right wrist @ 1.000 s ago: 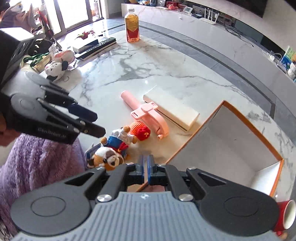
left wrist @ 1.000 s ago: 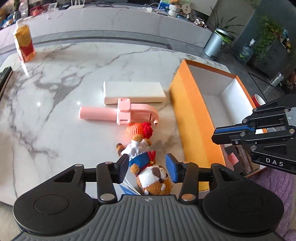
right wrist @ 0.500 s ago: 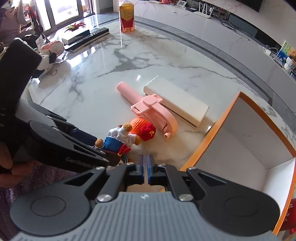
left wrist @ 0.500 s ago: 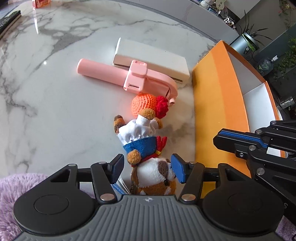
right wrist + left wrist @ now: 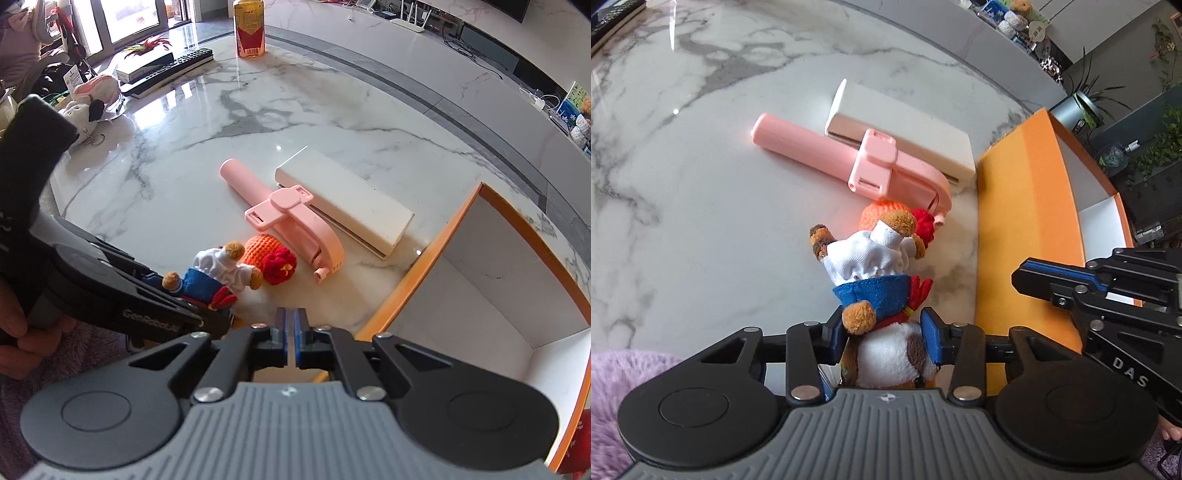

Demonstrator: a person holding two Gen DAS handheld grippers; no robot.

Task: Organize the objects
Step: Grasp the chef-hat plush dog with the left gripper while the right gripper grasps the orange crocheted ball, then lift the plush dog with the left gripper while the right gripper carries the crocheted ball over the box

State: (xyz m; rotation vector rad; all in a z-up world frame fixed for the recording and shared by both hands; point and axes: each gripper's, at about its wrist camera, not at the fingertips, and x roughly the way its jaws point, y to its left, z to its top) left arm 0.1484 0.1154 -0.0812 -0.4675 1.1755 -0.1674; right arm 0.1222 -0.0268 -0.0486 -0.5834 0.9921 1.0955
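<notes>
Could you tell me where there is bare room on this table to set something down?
Bare marble table lies between the bottle and the pink stick, and the orange box looks empty. It is crowded by the box: white case, knitted ball, plush toy.

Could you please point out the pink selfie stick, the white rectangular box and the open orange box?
pink selfie stick [image 5: 255, 194], right wrist view, handle.
white rectangular box [image 5: 351, 205], right wrist view, top face.
open orange box [image 5: 1027, 206], left wrist view, outer wall.
</notes>
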